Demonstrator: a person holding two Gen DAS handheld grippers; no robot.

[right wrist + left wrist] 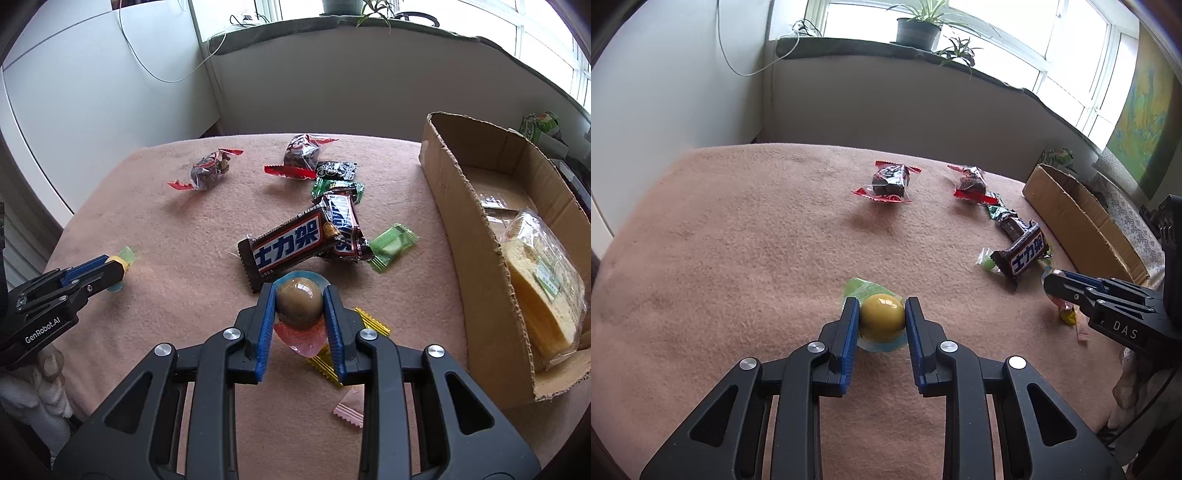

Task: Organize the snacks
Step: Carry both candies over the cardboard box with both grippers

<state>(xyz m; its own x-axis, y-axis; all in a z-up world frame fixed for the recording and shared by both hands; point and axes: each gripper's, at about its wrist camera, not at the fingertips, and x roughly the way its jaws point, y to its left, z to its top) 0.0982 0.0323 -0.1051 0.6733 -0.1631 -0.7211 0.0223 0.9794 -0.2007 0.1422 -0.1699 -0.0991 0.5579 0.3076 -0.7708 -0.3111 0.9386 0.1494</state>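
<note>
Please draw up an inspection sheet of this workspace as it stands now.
Surface: pink fleecy cloth covering the table.
Job's things: yellow round jelly cup; brown round jelly cup; dark wrapped chocolate bar; open cardboard box holding a bagged yellow cake.
Clutter: small wrapped sweets scattered loose.
Grippers: left hand-held gripper shut on the yellow cup; right hand-held gripper shut on the brown cup.
Cables: white cable hanging down the wall.
Surroundings: potted plant on the windowsill.

Left hand-held gripper [882,317] clamped, right hand-held gripper [300,303] clamped
</note>
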